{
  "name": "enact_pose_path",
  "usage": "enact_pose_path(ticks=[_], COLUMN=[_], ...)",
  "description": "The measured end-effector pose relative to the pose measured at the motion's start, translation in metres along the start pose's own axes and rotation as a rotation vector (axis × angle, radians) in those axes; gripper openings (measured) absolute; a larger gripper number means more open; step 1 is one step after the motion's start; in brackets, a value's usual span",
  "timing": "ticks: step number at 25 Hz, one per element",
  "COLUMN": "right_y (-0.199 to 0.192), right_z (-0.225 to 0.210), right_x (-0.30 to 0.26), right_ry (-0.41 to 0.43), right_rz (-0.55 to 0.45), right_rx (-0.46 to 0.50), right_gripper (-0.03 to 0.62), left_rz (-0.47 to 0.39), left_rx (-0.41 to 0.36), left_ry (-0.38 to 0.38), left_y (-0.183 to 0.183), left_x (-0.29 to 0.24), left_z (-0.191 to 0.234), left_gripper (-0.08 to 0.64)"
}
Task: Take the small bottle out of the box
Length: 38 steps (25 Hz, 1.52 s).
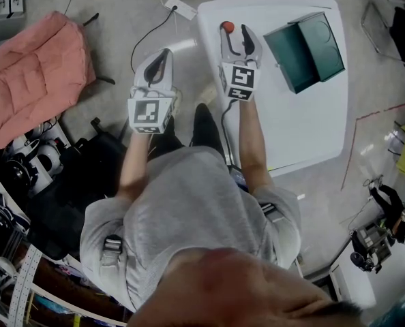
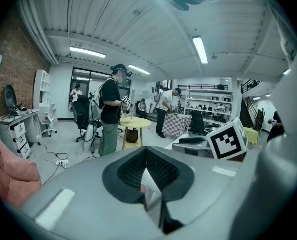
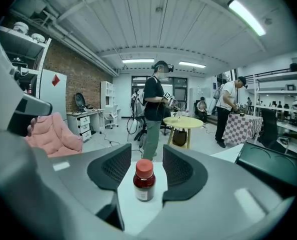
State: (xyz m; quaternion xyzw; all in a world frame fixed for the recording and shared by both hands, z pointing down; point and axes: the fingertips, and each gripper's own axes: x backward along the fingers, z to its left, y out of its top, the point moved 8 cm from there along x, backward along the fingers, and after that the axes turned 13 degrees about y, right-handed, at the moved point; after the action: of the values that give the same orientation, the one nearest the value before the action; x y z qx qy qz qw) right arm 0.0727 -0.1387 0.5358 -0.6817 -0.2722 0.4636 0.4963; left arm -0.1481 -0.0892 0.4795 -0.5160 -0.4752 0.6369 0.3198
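A small brown bottle (image 3: 144, 180) with a red cap stands upright on the white table (image 1: 305, 128), near its far left corner. My right gripper (image 3: 147, 156) is open around it, a pad on either side and neither one touching. From the head view the red cap (image 1: 227, 26) shows between the right gripper's (image 1: 235, 33) fingers. The green box (image 1: 305, 50) lies open to the right of the bottle, its dark lid (image 3: 271, 166) showing at the right gripper view's edge. My left gripper (image 1: 163, 54) hangs over the floor left of the table, its jaws (image 2: 147, 156) shut and holding nothing.
A pink cushion (image 1: 32, 73) lies on the floor at the left, with a power strip (image 1: 182, 7) and cables by the table's far corner. Shelves and clutter fill the lower left. People stand farther off around a round yellow table (image 3: 183, 121).
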Motion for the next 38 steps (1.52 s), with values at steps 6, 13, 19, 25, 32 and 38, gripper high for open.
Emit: enact_pose_path(ticks=[6, 13, 19, 25, 32, 38], right_y=[0.019, 0.041, 0.049, 0.05, 0.046, 0.034], right_z=[0.002, 0.005, 0.01, 0.016, 0.037, 0.061], right_x=[0.026, 0.066, 0.103, 0.146, 0.204, 0.242], right_ry=[-0.044, -0.137, -0.215, -0.306, -0.411, -0.485], right_rz=[-0.045, -0.113, -0.148, -0.188, -0.226, -0.229], right_rx=[-0.005, -0.019, -0.019, -0.022, -0.022, -0.036], right_gripper=[0.202, 0.188, 0.178, 0.161, 0.129, 0.084], left_rz=[-0.05, -0.104, -0.158, -0.198, -0.228, -0.251], left_rx=[-0.019, -0.039, -0.059, -0.074, -0.088, -0.101], left_ry=[-0.045, -0.117, -0.197, -0.282, -0.359, -0.439], left_y=[0.017, 0.037, 0.056, 0.064, 0.069, 0.068], left_x=[0.01, 0.023, 0.033, 0.042, 0.068, 0.09], left_z=[-0.004, -0.011, -0.025, -0.041, -0.056, -0.068], left_gripper=[0.012, 0.012, 0.012, 0.012, 0.012, 0.012])
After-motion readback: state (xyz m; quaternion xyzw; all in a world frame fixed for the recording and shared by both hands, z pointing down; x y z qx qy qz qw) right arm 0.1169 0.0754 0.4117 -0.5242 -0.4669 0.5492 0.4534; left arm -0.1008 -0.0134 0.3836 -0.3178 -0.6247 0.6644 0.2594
